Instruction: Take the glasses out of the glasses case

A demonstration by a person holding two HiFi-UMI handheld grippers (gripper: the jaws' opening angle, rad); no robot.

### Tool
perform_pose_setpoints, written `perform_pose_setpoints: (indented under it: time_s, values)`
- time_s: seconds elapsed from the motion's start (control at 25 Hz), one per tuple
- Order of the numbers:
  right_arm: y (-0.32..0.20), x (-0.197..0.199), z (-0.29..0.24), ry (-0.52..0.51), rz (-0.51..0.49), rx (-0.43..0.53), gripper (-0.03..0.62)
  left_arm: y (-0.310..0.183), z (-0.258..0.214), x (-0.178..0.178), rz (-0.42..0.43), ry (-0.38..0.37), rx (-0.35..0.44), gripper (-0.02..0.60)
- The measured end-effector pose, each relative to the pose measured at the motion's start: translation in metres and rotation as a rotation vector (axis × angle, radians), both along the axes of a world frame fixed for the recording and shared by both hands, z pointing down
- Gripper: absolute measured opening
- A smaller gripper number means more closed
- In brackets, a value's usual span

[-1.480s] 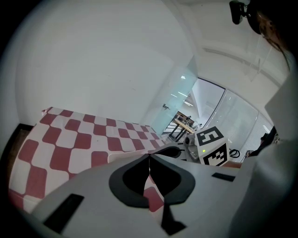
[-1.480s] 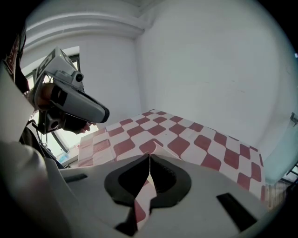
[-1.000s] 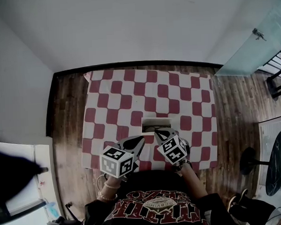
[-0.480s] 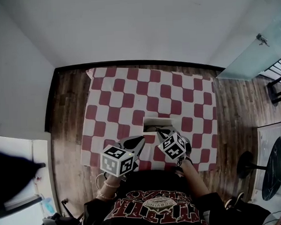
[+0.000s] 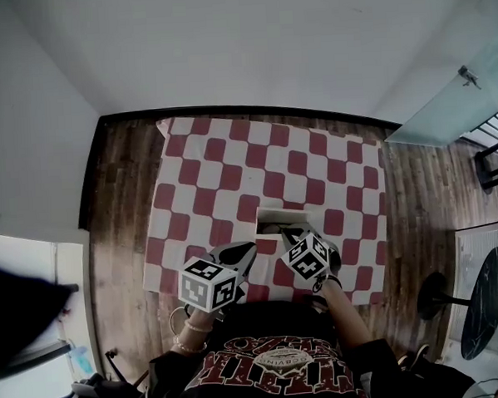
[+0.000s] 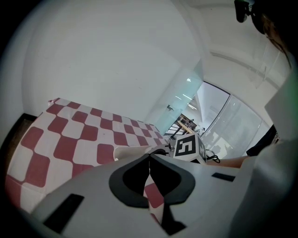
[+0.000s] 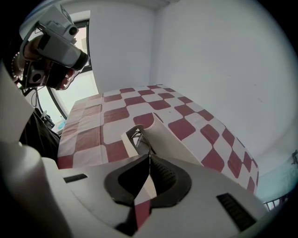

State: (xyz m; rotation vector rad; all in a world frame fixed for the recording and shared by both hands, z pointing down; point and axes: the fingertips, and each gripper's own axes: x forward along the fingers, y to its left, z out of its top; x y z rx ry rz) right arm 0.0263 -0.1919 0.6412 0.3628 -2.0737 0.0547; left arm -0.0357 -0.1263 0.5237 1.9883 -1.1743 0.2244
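A white glasses case (image 5: 277, 217) lies on the red-and-white checked tablecloth (image 5: 231, 170), its open end facing me. In the right gripper view the case (image 7: 170, 137) shows the glasses (image 7: 136, 135) inside its open end. My right gripper (image 7: 149, 155) is shut, its tips right at that opening. A thin wire of the glasses runs toward the tips, and I cannot tell whether it is pinched. My left gripper (image 6: 149, 156) is shut with nothing in it, left of the case (image 6: 132, 151) and beside the right gripper (image 5: 291, 233). The left gripper (image 5: 239, 253) hangs over the table's near edge.
The cloth-covered table stands on dark wood floor (image 5: 120, 201) against a white wall (image 5: 241, 45). A glass panel (image 5: 444, 101) and a round black table (image 5: 478, 290) are at the right. White furniture (image 5: 36, 272) stands at the left.
The right gripper has crept a little toward the case's open end. The head view has shifted slightly. The left gripper and the case have stayed put.
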Motion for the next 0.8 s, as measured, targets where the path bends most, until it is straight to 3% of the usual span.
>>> perform_pose_setpoints:
  time_s: [0.36, 0.8]
  values:
    - [-0.002, -0.001, 0.004, 0.122, -0.173, 0.083, 0.021, 0.003, 0.007, -0.003, -0.009, 0.015, -0.021, 0.009]
    - [0.003, -0.004, 0.009, 0.197, -0.326, 0.075, 0.021, 0.008, 0.017, 0.001, 0.002, 0.033, -0.045, 0.009]
